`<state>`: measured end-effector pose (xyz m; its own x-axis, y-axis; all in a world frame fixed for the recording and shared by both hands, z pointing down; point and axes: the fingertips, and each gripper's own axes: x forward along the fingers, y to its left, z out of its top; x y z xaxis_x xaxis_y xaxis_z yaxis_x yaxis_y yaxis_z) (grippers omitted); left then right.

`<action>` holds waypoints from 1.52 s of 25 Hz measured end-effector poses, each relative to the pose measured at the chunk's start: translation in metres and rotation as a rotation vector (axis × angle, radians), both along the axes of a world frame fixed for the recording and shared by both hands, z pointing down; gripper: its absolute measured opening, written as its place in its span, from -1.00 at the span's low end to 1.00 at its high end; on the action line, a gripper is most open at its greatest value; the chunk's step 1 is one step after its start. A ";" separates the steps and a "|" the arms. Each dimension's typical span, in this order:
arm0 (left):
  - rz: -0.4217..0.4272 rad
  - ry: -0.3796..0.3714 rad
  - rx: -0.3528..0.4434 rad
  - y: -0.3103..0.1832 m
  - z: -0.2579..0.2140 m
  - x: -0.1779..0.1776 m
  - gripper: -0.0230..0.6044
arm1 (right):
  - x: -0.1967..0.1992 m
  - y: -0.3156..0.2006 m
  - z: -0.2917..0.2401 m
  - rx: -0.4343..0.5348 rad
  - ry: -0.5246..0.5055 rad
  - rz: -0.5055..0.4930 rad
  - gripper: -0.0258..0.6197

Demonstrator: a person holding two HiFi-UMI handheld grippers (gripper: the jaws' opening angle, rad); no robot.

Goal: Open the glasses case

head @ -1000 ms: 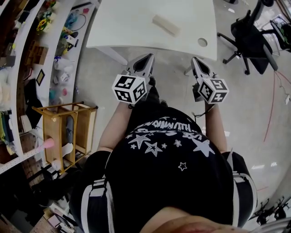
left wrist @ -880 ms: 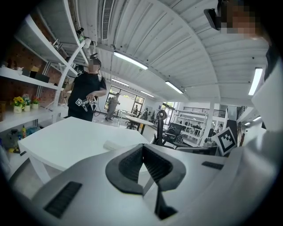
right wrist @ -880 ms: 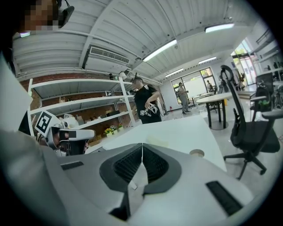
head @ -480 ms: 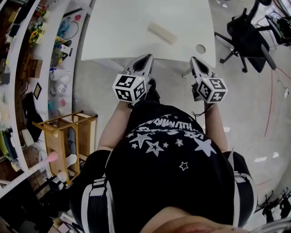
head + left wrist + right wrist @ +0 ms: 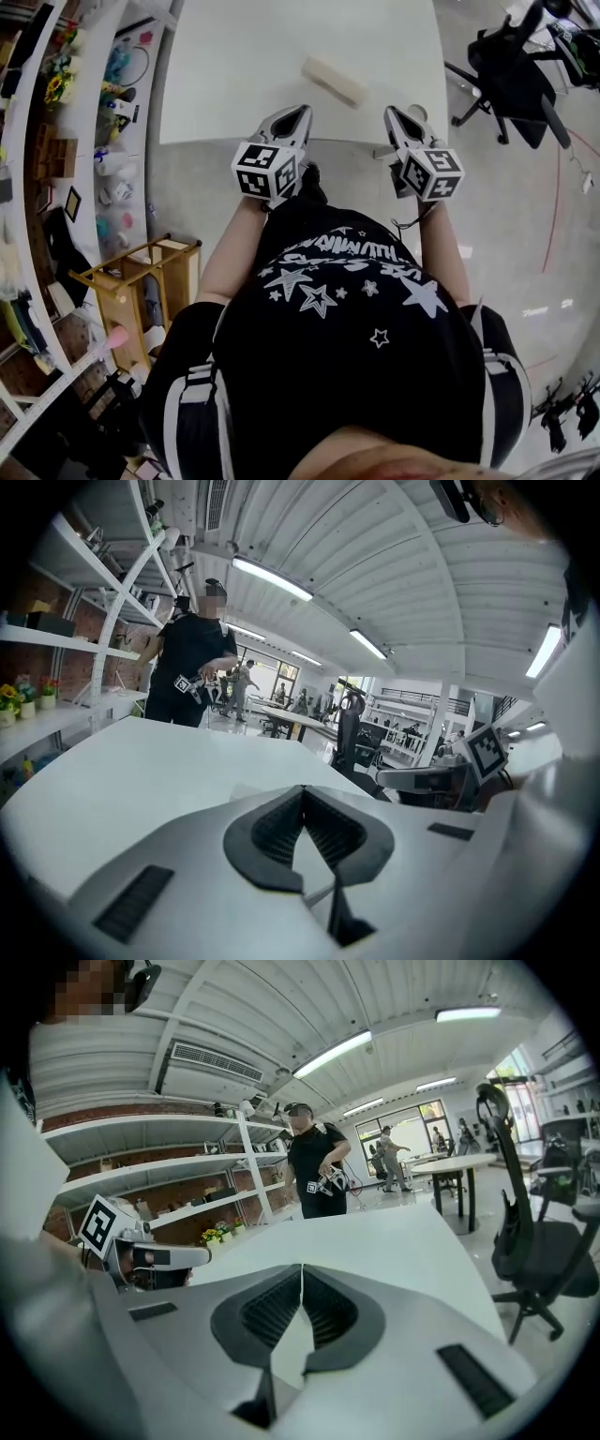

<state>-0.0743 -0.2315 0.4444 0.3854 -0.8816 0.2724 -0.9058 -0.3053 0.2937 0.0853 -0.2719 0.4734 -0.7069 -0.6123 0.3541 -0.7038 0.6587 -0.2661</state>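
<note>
The glasses case (image 5: 333,81), a long cream box, lies closed on the white table (image 5: 234,75), towards its right side. My left gripper (image 5: 298,114) is shut and empty, its tips just over the table's near edge, down and left of the case. My right gripper (image 5: 392,114) is also shut and empty, down and right of the case. Neither touches it. In the left gripper view the ribbed pads (image 5: 281,827) meet at the tip. In the right gripper view the pads (image 5: 328,1312) meet the same way over the tabletop (image 5: 375,1241).
Shelves (image 5: 56,141) full of small items run along the left, with a wooden rack (image 5: 141,272) on the floor beside them. A black office chair (image 5: 511,80) stands right of the table. A person (image 5: 317,1171) stands beyond the table's far end.
Both grippers have moved forward together, from over the floor to the table's near edge. The case now lies closer to their tips. Both stayed shut.
</note>
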 end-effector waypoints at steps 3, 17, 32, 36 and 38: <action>0.020 -0.021 -0.034 -0.017 0.013 -0.002 -0.89 | -0.003 -0.012 0.006 -0.017 0.015 0.010 -0.89; 0.136 -0.164 -0.169 -0.081 0.073 -0.009 -0.89 | -0.024 -0.045 0.037 -0.086 0.105 0.052 -0.89; 0.278 -0.297 -0.288 -0.116 0.121 -0.013 -0.89 | -0.052 -0.060 0.058 -0.106 0.182 0.062 -0.89; 0.292 -0.295 -0.300 -0.121 0.126 -0.009 -0.89 | -0.052 -0.062 0.064 -0.109 0.200 0.070 -0.89; 0.299 -0.293 -0.305 -0.121 0.128 -0.007 -0.89 | -0.053 -0.062 0.066 -0.113 0.202 0.075 -0.89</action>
